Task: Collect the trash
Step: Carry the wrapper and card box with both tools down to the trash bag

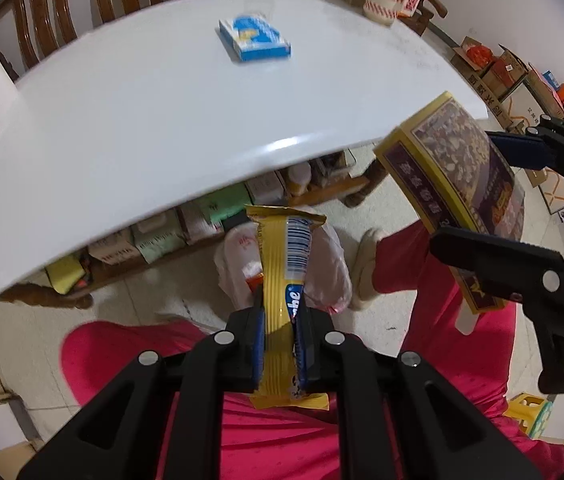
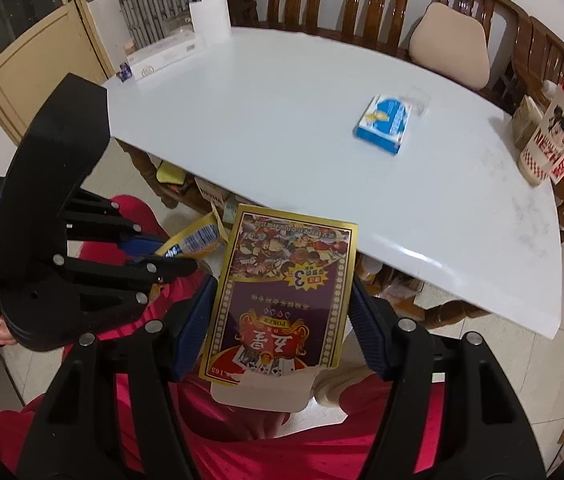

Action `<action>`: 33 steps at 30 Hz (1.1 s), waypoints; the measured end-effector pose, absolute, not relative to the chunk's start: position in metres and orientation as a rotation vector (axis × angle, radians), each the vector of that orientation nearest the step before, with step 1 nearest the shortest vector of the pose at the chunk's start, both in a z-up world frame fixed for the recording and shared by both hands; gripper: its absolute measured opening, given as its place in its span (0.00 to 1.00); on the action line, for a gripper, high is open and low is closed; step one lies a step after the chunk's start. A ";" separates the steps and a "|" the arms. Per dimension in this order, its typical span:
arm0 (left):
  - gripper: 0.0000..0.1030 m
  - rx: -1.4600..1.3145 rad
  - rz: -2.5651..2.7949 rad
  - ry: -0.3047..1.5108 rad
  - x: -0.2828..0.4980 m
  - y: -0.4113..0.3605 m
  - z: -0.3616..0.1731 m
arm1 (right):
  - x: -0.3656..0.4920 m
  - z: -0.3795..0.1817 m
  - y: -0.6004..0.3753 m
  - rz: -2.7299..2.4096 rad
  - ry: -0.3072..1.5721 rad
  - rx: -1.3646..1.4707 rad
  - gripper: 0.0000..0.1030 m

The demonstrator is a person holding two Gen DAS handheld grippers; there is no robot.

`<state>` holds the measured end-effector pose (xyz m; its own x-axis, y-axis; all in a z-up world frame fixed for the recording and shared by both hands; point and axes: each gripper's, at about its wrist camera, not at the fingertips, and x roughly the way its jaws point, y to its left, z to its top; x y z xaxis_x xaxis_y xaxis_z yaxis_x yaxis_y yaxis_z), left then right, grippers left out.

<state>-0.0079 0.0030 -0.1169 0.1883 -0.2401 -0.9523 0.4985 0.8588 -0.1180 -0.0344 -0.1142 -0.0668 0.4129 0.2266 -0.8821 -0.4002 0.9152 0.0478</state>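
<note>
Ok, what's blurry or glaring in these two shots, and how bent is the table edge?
Left wrist view: the blue box is motion-smeared, a glare streak sits on the table edge, which bows strongly. Right wrist view: the blue box is softly blurred, the card box sharp, glare near the table edge, which bows less.

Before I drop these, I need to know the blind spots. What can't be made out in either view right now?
- Plastic bag on the floor, left wrist view: its opening is hidden behind the yellow wrapper.
- Blue box on the table: print blurred in both views.
- Card box, right wrist view: its back is hidden.
- Left hand-held gripper: wrapper's lower end covered by the fingers.
</note>
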 end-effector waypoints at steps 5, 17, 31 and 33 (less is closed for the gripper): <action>0.12 0.236 -0.530 1.303 -0.014 0.000 -0.138 | -0.037 -0.090 -0.112 0.383 1.094 -0.196 0.62; 0.12 0.222 -0.520 1.388 -0.006 -0.003 -0.200 | -0.026 -0.162 -0.112 0.366 1.186 -0.145 0.62; 0.12 0.110 -0.481 1.550 0.019 -0.011 -0.298 | 0.004 -0.264 -0.138 0.255 1.315 -0.034 0.62; 0.12 0.092 -0.477 1.571 0.022 -0.012 -0.308 | 0.007 -0.280 -0.142 0.245 1.344 -0.008 0.62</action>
